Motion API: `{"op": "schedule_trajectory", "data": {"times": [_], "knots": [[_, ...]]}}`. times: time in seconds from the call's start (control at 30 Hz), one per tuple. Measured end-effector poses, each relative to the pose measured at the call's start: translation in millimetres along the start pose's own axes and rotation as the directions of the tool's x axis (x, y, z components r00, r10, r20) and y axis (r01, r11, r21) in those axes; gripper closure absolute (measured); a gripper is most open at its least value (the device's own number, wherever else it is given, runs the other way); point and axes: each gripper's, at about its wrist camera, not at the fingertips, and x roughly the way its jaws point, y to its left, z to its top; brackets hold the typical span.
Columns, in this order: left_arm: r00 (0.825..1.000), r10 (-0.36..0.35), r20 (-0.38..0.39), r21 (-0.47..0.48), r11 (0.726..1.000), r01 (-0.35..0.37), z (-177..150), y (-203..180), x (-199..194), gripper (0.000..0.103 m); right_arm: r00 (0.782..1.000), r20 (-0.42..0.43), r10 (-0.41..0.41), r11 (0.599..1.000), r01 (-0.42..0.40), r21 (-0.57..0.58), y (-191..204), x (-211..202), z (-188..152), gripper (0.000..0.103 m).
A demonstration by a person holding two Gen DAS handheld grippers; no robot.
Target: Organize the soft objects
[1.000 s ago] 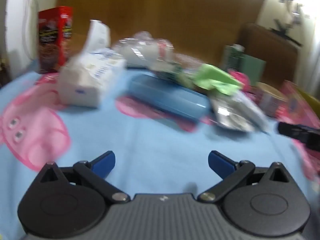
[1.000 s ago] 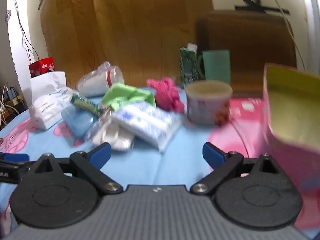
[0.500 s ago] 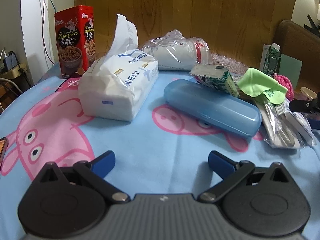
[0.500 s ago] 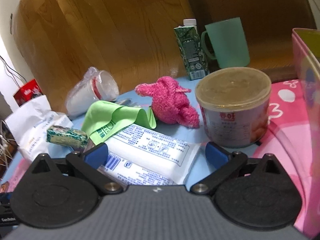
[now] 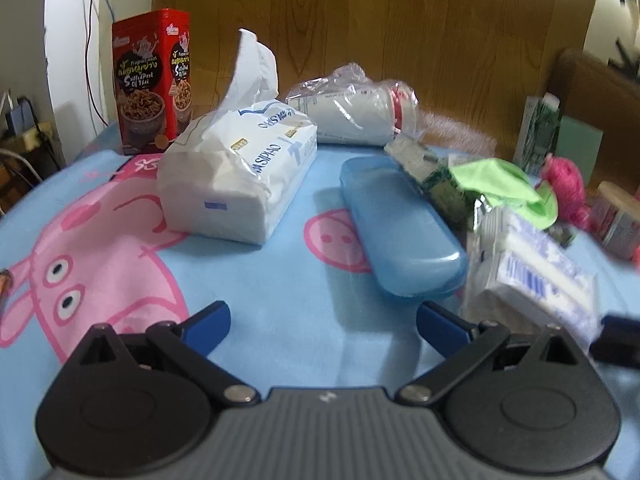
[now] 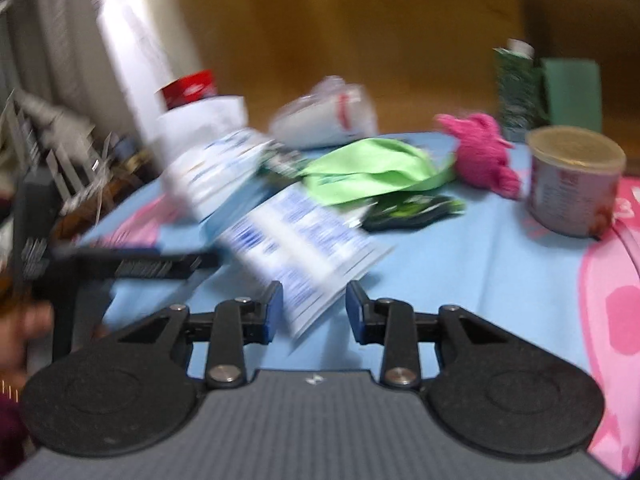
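- Right gripper [image 6: 314, 312]: jaws narrowed onto the near edge of the blue-printed wipes pack [image 6: 296, 240]. The pack appears lifted and tilted. Motion blur prevents confirming pad contact.
- Left gripper [image 5: 322, 320]: jaws spread wide, holding nothing, above the blue cartoon blanket [image 5: 280, 320].
- Mid field: blue hard case [image 5: 396, 228] lying flat; tissue pack [image 5: 240, 184] just beside it.
- Farther: green cloth [image 6: 372, 172] and pink knitted item [image 6: 482, 154] lie loose, near the lidded tub [image 6: 574, 186].
- Progress, judged: early. One soft item in hand; cloth, knit and tissues remain unsorted. No destination container visible.
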Motion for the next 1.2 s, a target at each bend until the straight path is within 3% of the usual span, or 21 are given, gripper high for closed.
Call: {"op": "schedule_trajectory", "data": {"times": [0.03,0.1,0.2,0.33,0.43,0.47,0.53,0.57,0.6,0.77,0.87,1.03,1.2], "knots": [[0.999,-0.034,0.008,-0.027,0.999,0.034,0,5,-3,0.0,1.0,0.005,-0.011,1.0,0.011,-0.027,3,-5,-2,0.055],[0.994,-0.104,0.026,-0.095,0.99,0.106,0,18,-10,0.0,0.998,0.028,-0.05,0.995,0.052,-0.086,8,-7,1,0.037],[0.976,-0.207,0.072,-0.134,0.967,0.215,3,23,-22,0.003,0.997,0.049,-0.067,0.984,0.074,-0.161,14,-7,3,0.017],[0.942,-0.324,0.09,-0.074,0.941,0.33,11,2,-29,0.011,0.992,0.03,-0.123,0.969,0.126,-0.212,13,17,11,0.01],[0.917,-0.395,0.056,-0.023,0.918,0.397,15,-23,-20,0.029,0.992,-0.011,-0.123,0.978,0.12,-0.168,0,25,5,0.01],[0.912,-0.408,0.043,-0.01,0.912,0.409,14,-30,-16,0.034,0.993,-0.031,-0.118,0.984,0.112,-0.139,-3,27,4,0.013],[0.905,-0.424,-0.006,0.007,0.905,0.424,14,-45,-3,0.054,0.995,-0.038,-0.094,0.99,0.09,-0.109,-9,27,5,0.029],[0.898,-0.439,-0.035,0.004,0.898,0.439,12,-50,4,0.057,0.996,-0.044,-0.072,0.992,0.067,-0.106,-10,27,5,0.039],[0.9,-0.434,-0.031,0.005,0.901,0.434,10,-55,6,0.058,0.997,-0.039,-0.063,0.993,0.058,-0.104,-9,25,4,0.043],[0.883,-0.469,-0.022,0.016,0.883,0.469,2,-70,-13,0.061,0.995,0.022,-0.098,0.989,0.1,-0.107,-7,3,-10,0.048],[0.862,-0.506,0.007,0.052,0.862,0.505,3,-84,-35,0.059,0.986,0.101,-0.13,0.984,0.141,-0.112,-7,-22,-15,0.048],[0.804,-0.595,0.015,0.117,0.799,0.59,20,-138,-47,0.055,0.94,0.23,-0.252,0.954,0.281,-0.104,-16,-69,-15,0.048],[0.721,-0.692,-0.035,0.175,0.706,0.686,36,-214,-48,0.053,0.863,0.302,-0.405,0.901,0.433,-0.029,-49,-121,-16,0.049]]}}
